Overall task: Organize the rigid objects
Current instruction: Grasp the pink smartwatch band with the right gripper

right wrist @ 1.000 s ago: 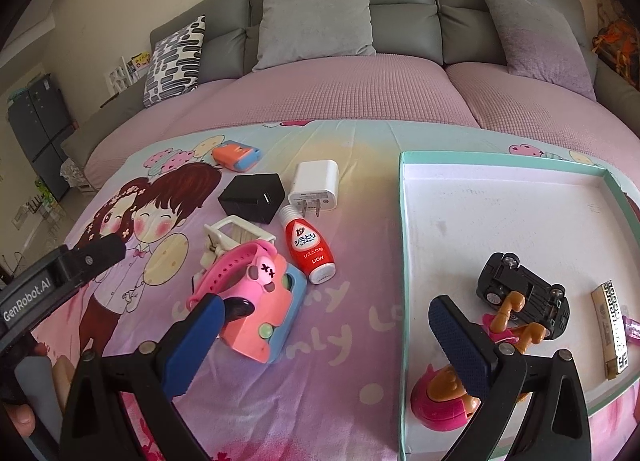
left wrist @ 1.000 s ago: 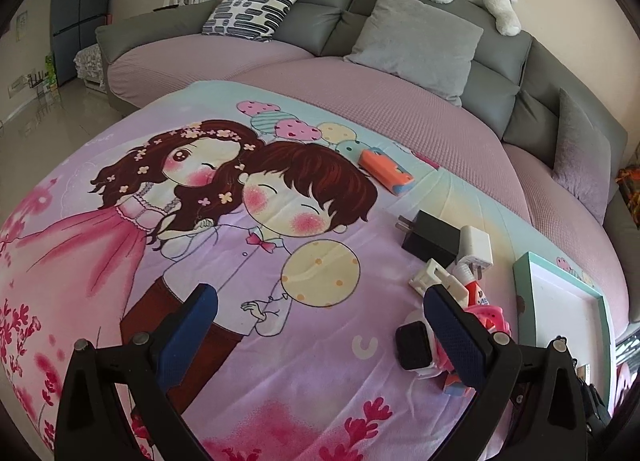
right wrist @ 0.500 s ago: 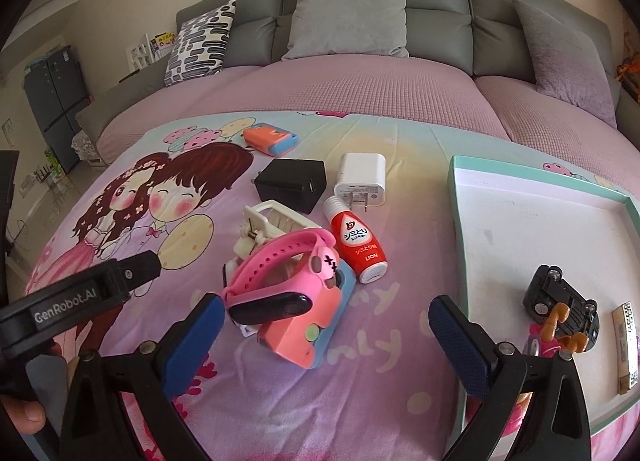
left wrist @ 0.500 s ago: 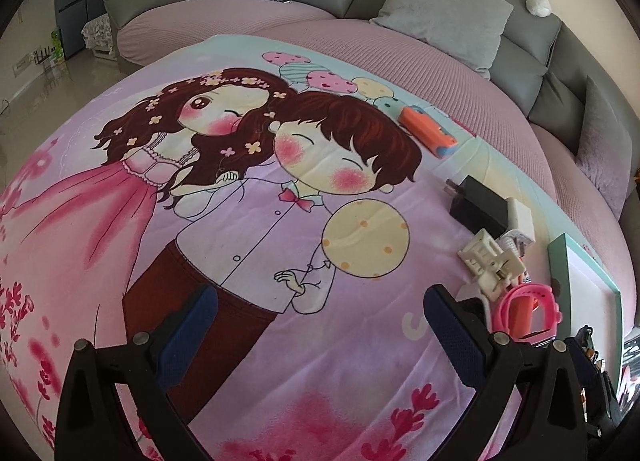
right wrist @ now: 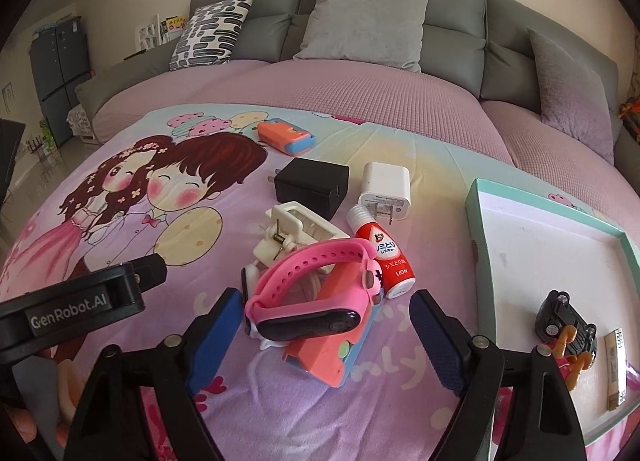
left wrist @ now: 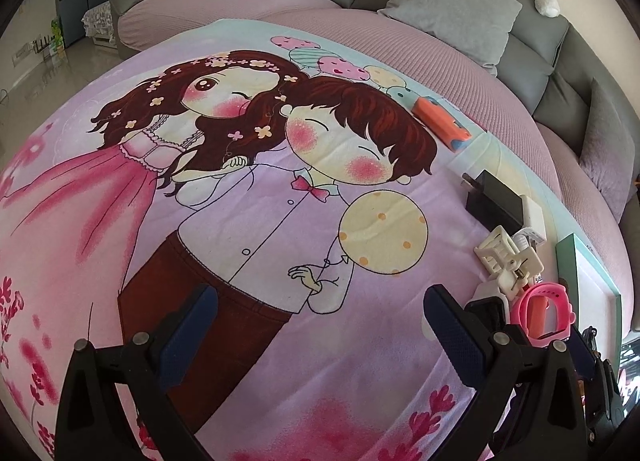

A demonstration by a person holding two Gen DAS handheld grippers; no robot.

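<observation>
- The pink watch (right wrist: 308, 285), its soft strap looped above a glossy black face, lies atop a coral-and-blue case (right wrist: 336, 333) on the cartoon blanket (right wrist: 400, 401).
- The right gripper (right wrist: 324, 325) has just been narrowing, its pads either side of the watch, not touching.
- The left gripper (left wrist: 320, 321) gapes wide, empty.

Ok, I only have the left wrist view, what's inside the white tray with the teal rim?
Observer: A black toy car lies inside the tray.
Operator: Is the right gripper holding anything?
Observer: No. The right gripper is open; its jaws have just been closing, with the pink rubber watch between them, untouched.
Operator: Anything hidden beside the watch?
Observer: A small red bottle with a white cap lies close beside it.
</observation>
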